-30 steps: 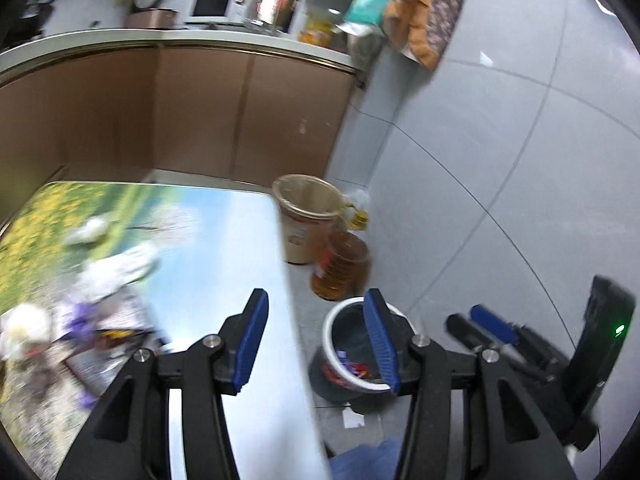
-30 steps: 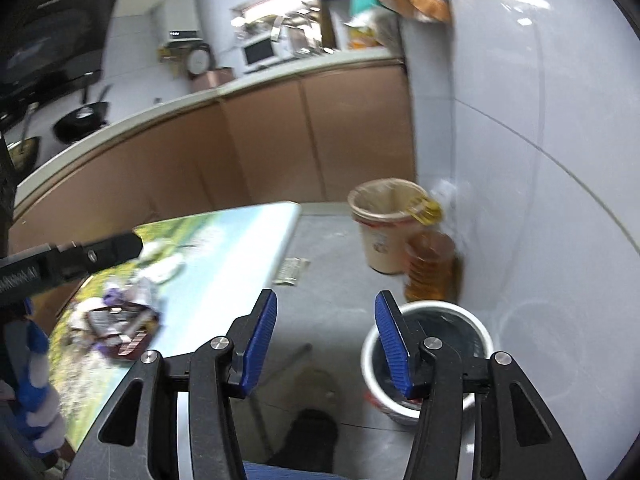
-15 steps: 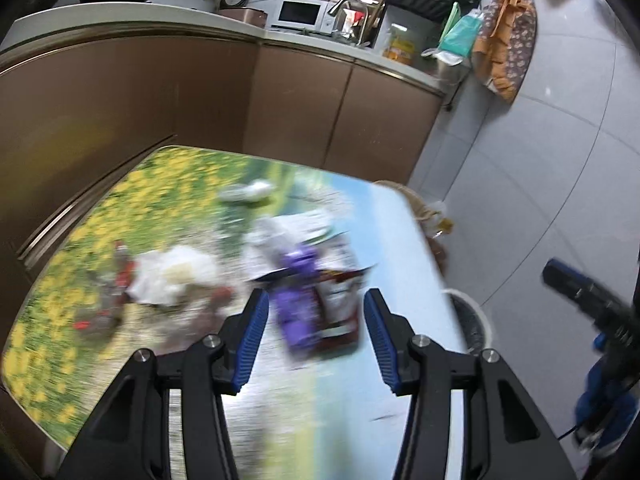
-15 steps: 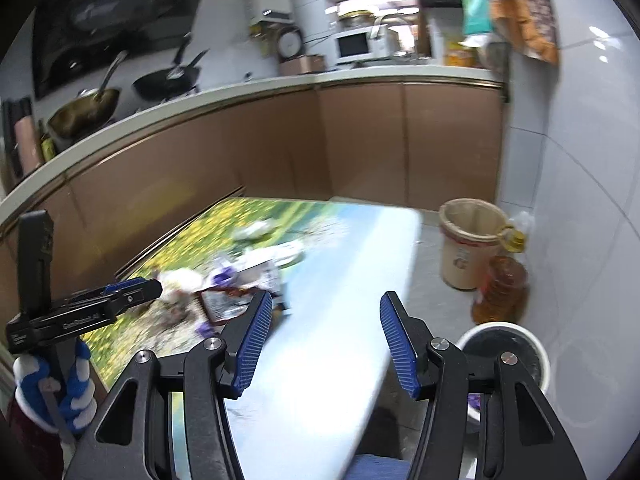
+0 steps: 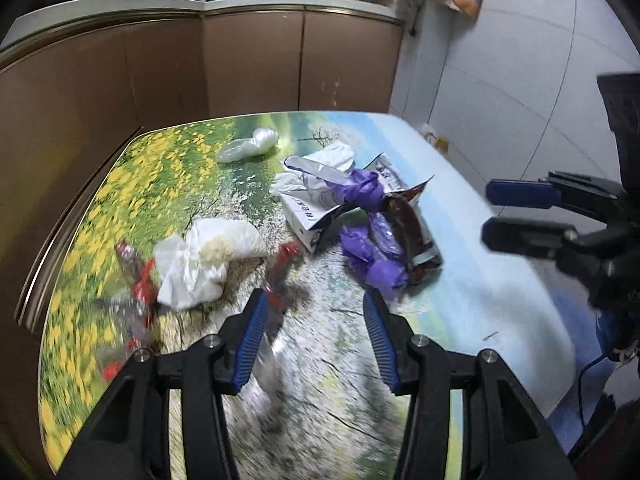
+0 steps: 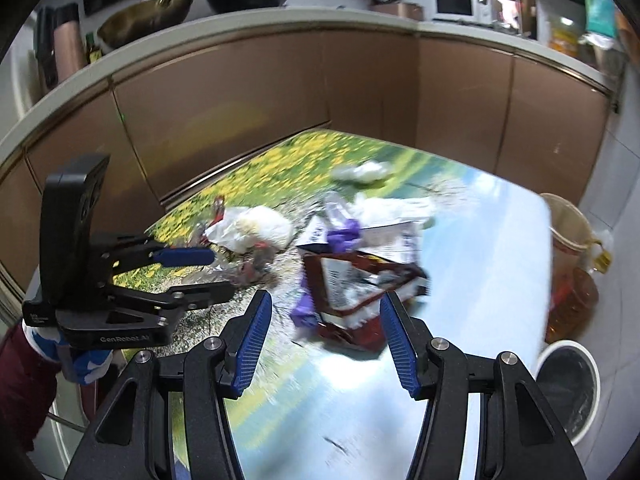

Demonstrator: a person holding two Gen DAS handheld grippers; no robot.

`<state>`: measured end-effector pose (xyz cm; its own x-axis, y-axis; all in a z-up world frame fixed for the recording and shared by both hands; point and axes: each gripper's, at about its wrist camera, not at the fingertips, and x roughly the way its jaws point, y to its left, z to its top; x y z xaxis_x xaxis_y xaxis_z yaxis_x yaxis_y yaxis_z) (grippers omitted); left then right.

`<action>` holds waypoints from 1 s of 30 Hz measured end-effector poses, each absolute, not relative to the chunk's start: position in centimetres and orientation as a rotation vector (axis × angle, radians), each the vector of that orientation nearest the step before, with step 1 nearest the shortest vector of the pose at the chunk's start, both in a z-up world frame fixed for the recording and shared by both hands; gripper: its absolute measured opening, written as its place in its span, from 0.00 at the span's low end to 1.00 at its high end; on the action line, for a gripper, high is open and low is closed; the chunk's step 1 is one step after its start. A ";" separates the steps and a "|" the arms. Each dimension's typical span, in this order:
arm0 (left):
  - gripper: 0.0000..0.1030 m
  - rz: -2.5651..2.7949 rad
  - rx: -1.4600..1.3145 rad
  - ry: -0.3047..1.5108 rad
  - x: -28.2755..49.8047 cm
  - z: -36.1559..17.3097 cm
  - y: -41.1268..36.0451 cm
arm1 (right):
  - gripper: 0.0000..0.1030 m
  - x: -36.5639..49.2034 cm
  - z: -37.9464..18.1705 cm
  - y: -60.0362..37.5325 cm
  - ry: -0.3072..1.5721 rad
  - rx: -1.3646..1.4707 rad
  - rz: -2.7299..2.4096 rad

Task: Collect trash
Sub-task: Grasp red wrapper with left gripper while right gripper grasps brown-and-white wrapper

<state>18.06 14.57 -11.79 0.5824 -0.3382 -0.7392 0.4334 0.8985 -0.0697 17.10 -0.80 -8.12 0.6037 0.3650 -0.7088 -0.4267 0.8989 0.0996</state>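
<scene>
Both tools hover over the bench [image 5: 500, 304], jaws wide and holding nothing: left tool [image 5: 314, 334] above the wrappers [image 5: 280, 272], right tool [image 6: 325, 334] near the red bag [image 6: 360, 292].

Both views are bright and bent strongly by the fisheye lens, with black corners. Motion blur smears the near part of the table [image 5: 328, 364], and white glare lies on its surface [image 6: 384, 392] in the right wrist view.

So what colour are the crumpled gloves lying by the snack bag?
Purple. The gloves show best in the left wrist view, beside the dark red snack bag.
</scene>
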 end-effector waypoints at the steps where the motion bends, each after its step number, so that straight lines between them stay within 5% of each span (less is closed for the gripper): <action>1: 0.45 -0.455 0.137 0.845 18.7 -12.0 14.5 | 0.54 17.6 -8.5 -0.1 0.810 -0.090 0.461; 10: 0.24 -0.406 0.167 0.937 22.9 -14.6 13.8 | 0.53 20.9 -11.0 2.4 0.871 -0.168 0.416; 17: 0.08 -0.389 0.147 0.945 23.0 -14.8 13.3 | 0.20 22.3 -11.9 1.6 0.914 -0.129 0.403; 30: 0.05 -0.312 0.052 0.864 19.2 -10.7 13.6 | 0.12 17.8 -7.0 -5.2 0.806 0.070 0.510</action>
<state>19.23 13.63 -10.71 0.6068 -0.2487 -0.7550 0.2902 0.9535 -0.0808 17.83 -5.15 -7.01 0.5788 0.4620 -0.6719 -0.4098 0.8772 0.2501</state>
